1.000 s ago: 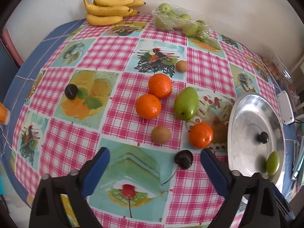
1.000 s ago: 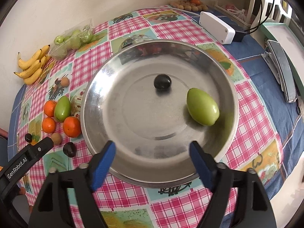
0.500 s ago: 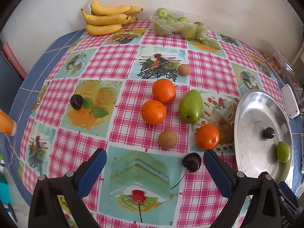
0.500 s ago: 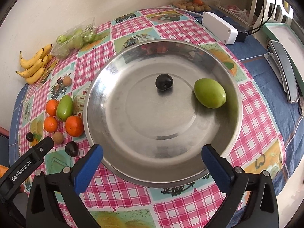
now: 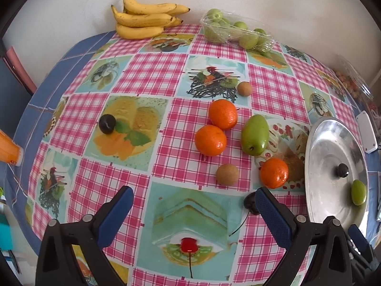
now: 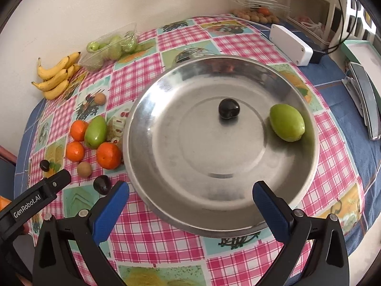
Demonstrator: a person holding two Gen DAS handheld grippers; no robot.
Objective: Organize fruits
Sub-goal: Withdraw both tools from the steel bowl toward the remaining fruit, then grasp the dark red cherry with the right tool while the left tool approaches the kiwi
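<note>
A steel plate [image 6: 166,143] holds a dark plum [image 6: 228,108] and a green fruit [image 6: 287,122]; it also shows in the left wrist view [image 5: 319,157]. Left of it lie three oranges [image 5: 210,140], a green mango [image 5: 254,135], two brown kiwis [image 5: 227,174] and dark plums [image 5: 107,124] [image 5: 250,202]. My left gripper [image 5: 194,202] is open and empty above the cloth, its right finger beside the near plum. My right gripper [image 6: 190,197] is open and empty over the plate's near rim.
Bananas [image 5: 145,21] and a bag of green fruits [image 5: 235,32] lie at the far edge by the wall. A white box [image 6: 291,44], a clear box of small fruits [image 6: 257,15] and a tray [image 6: 364,100] are at the right. An orange object [image 5: 8,150] stands at the left edge.
My right gripper has opened wide and drawn back a little from the plate, and the green fruit has rolled to the plate's right side. My left gripper has drawn back slightly.
</note>
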